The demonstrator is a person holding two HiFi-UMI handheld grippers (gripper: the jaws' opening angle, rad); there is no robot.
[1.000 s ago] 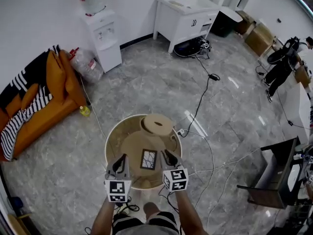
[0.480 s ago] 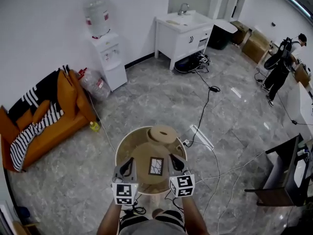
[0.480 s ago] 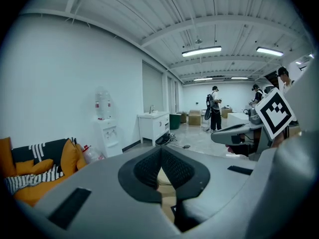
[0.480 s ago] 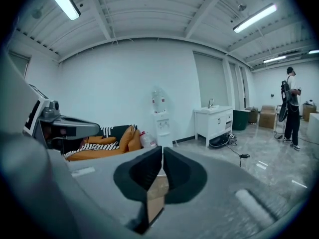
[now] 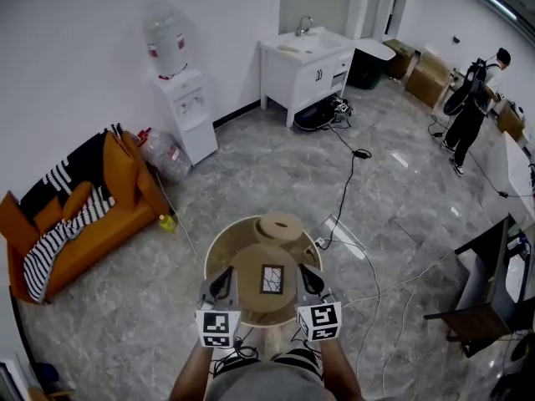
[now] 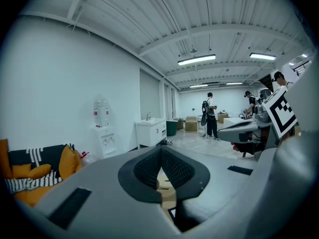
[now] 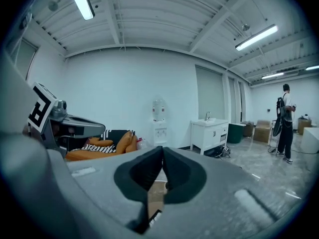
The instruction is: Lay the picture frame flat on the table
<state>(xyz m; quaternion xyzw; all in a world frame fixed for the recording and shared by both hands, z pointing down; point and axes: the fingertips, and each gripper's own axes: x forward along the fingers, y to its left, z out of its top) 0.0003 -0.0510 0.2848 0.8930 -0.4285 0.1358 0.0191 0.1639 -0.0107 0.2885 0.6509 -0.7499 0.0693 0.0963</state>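
The picture frame [image 5: 272,279] sits near the middle of the round wooden table [image 5: 245,267], between the two grippers and touching neither. Seen from above, its dark border and pale cracked-pattern face show almost square-on, so it seems to lie flat or lean far back; which of the two cannot be told. The left gripper [image 5: 224,280] is just left of it, jaws together with nothing between them. The right gripper [image 5: 308,278] is just right of it, also closed and empty. The frame looks small, light and stiff, with a thin rim and probably a glazed, slippery, breakable front. The safest hold is likely across the border at a side edge, not on the pane, and it should be lowered gently
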